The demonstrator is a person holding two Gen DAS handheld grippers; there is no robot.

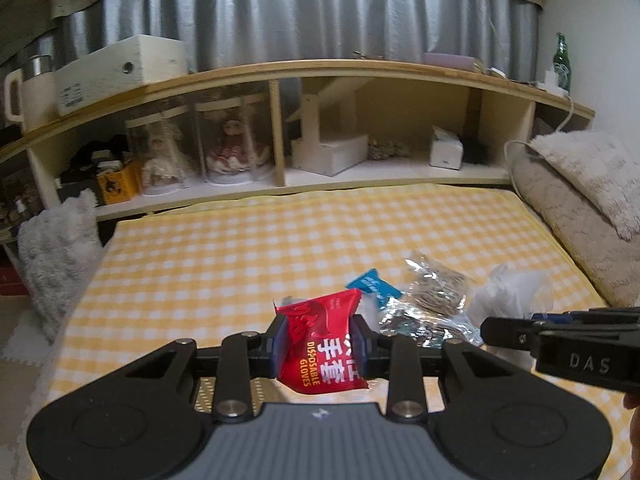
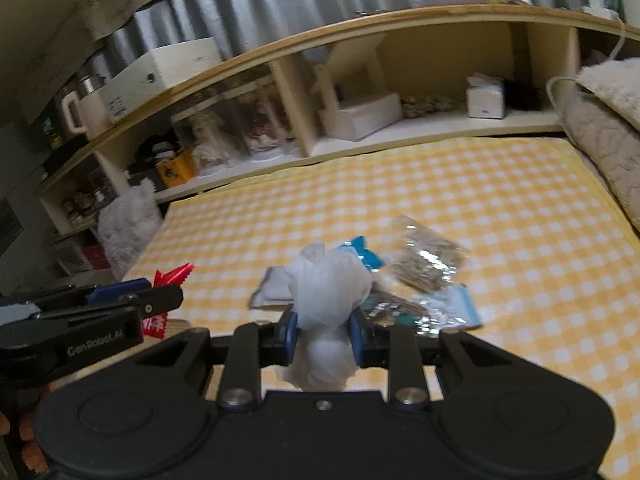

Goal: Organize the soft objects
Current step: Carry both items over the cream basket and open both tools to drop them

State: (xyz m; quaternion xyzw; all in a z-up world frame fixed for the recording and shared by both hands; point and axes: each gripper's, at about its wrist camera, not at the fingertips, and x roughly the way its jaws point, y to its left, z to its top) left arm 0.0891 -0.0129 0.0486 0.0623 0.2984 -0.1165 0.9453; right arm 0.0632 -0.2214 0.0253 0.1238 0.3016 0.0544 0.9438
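Glove packet [image 1: 322, 350] clamped in left hand-held gripper [image 1: 320, 346]; right hand-held gripper [image 2: 322, 338] clamps white bag [image 2: 326, 308]

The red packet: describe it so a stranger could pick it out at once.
Start at the yellow checked bed cover. Above its near edge, the left hand-held gripper clamps the red packet. Only it is red and printed DISPOSABLE GLOVES; its neighbours are blue, clear or white.
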